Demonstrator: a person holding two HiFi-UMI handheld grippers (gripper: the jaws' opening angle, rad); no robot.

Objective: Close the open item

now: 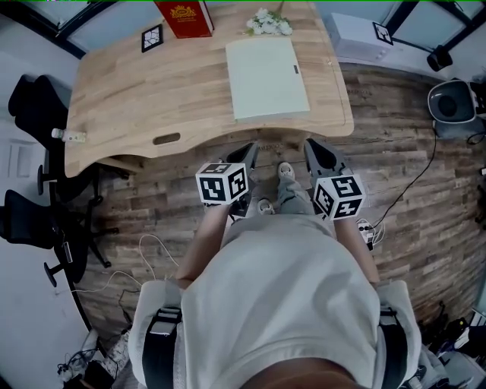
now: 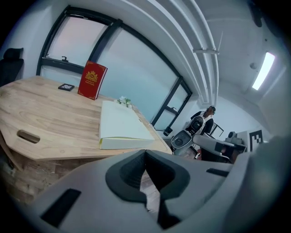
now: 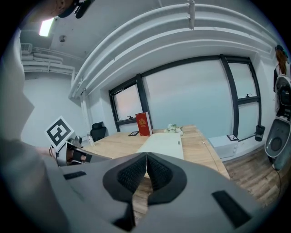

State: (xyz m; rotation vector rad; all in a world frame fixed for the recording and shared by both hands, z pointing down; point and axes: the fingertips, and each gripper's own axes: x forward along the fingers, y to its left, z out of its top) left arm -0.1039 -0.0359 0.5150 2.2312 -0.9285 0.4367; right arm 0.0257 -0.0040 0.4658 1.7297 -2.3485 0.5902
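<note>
Book (image 1: 267,77) lies flat on the counter (image 1: 152,91), right half, its near side at the counter's near edge. The cover looks down, no page showing. The left gripper view shows it as one slab with a thin yellow-green line along the bottom (image 2: 122,126), and the right gripper view shows the same flat pale top (image 3: 164,144). So it reads as closed already. Nothing else on the counter looks open.

Flowers (image 1: 267,24) sit at the far edge, just beyond the book. A red book (image 1: 184,18) stands upright at the far edge, left of the flowers. A marker tile (image 1: 152,37) lies left of that.

Left hand-held gripper (image 1: 250,150) has its jaws pressed together on nothing; its own view shows the pads meeting (image 2: 145,154). Right hand-held gripper (image 3: 146,157) is the same, pads together and empty, seen in the head view at (image 1: 313,148). Both are off the counter, held over the floor (image 1: 410,152) just short of the near edge, pointing at the counter and apart from the book.

Step, as I judge it: the closing looks done, or the person is just standing off. Next move: probably only a check that the cover sits fully down. If it doesn't, press it flat with closed jaws.
</note>
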